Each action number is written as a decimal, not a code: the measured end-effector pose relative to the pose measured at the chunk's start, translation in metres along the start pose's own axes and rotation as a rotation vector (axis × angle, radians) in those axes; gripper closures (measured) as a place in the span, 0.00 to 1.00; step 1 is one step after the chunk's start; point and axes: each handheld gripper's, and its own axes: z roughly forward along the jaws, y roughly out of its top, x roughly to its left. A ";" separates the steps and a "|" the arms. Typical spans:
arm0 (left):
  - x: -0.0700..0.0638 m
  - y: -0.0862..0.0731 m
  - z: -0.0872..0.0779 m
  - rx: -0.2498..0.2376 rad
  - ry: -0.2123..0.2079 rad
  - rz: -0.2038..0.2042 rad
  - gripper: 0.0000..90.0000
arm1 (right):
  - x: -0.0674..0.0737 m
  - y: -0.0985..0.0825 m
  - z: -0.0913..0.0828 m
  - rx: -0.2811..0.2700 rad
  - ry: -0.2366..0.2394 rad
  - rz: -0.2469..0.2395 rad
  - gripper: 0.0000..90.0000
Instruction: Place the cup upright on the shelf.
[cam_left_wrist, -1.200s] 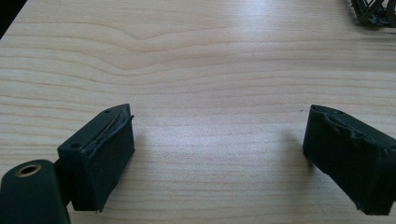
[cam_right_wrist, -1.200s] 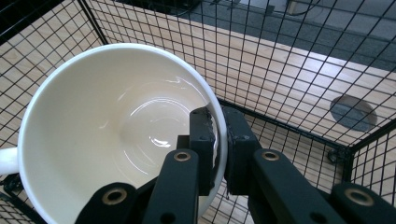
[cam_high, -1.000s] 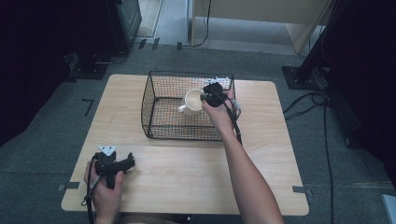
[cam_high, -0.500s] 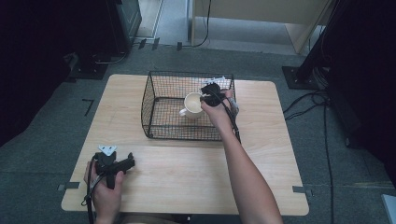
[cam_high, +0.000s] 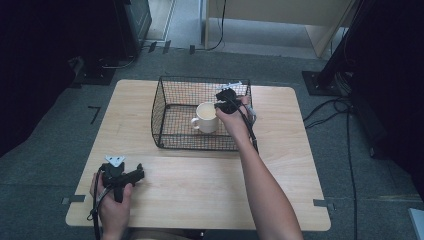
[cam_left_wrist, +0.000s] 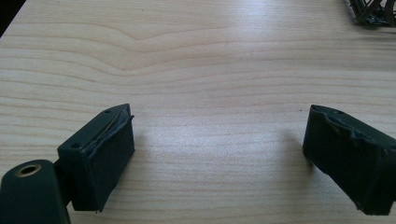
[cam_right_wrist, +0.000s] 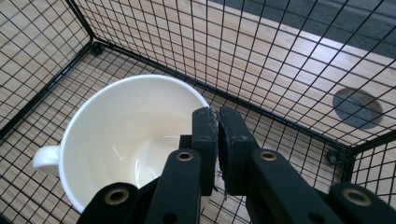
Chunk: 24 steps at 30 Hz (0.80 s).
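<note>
The right gripper (cam_right_wrist: 217, 123) pinches the rim of the mug (cam_right_wrist: 126, 140), which sits in the basket (cam_high: 165, 100); judging by this, only letting go remains. The left gripper (cam_left_wrist: 219, 154) rests wide open on the table (cam_left_wrist: 210, 60).

A cream-white mug (cam_right_wrist: 126, 135) sits in a black wire-grid basket (cam_high: 170, 100) on a pale wood-grain table (cam_high: 200, 185).

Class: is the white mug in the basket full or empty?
Empty: the mug shows a bare, glossy inside down to its bottom.
</note>
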 end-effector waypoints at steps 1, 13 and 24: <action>0.000 0.000 0.000 0.001 0.000 0.001 0.10 | 0.000 0.000 -0.001 -0.008 0.002 -0.001 0.96; 0.000 0.000 0.000 0.003 -0.001 0.002 0.10 | 0.010 0.006 -0.035 -0.108 0.051 0.002 0.95; 0.000 0.000 0.000 0.001 0.000 0.001 0.10 | 0.017 -0.008 -0.062 -0.161 0.082 -0.019 0.93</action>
